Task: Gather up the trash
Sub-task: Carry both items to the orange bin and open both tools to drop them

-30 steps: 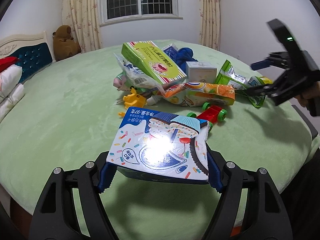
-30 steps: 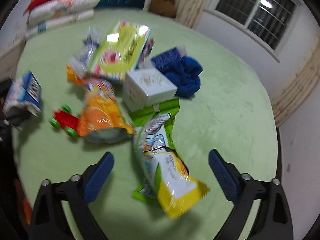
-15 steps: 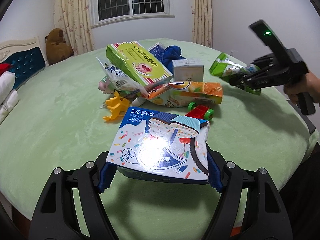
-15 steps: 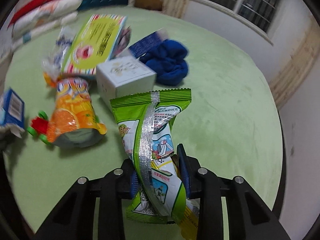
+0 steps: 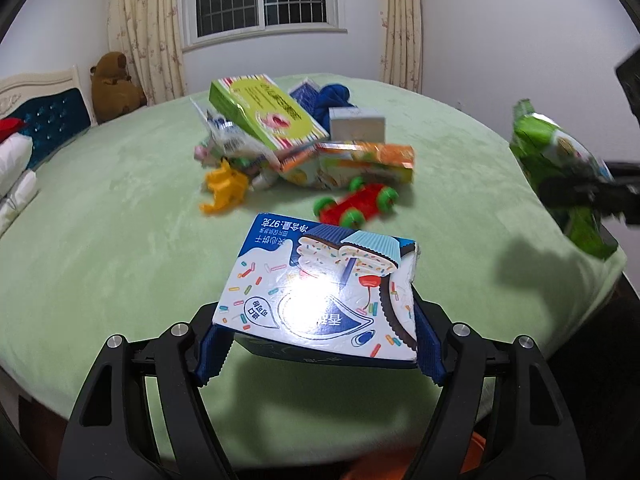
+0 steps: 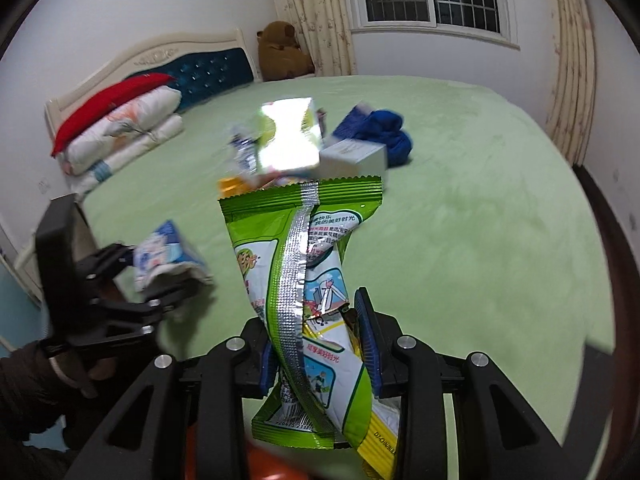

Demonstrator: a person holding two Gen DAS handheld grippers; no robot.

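My left gripper [image 5: 316, 346] is shut on a blue and white cookie box [image 5: 320, 292] and holds it above the near edge of the green bed [image 5: 100, 248]. My right gripper [image 6: 318, 340] is shut on a green snack bag [image 6: 304, 280], lifted clear of the bed; the bag also shows in the left wrist view [image 5: 560, 168]. In the right wrist view the left gripper [image 6: 120, 300] with the box [image 6: 168, 256] is at the left. More trash lies mid-bed: a green box [image 5: 264, 112], an orange bag [image 5: 360, 160], a white box [image 5: 356, 128].
A red toy car [image 5: 356, 206], a yellow toy [image 5: 224, 192] and a blue cloth [image 5: 332, 96] lie among the pile. Pillows [image 6: 120, 128] and a headboard [image 6: 200, 68] stand at the far end, with a brown teddy bear [image 6: 280, 52]. Something orange [image 5: 404, 464] shows below the bed's edge.
My right gripper closed on the green snack bag, lifted it off the bed and drew back toward the bed's edge. My left gripper pulled back a little with the cookie box.
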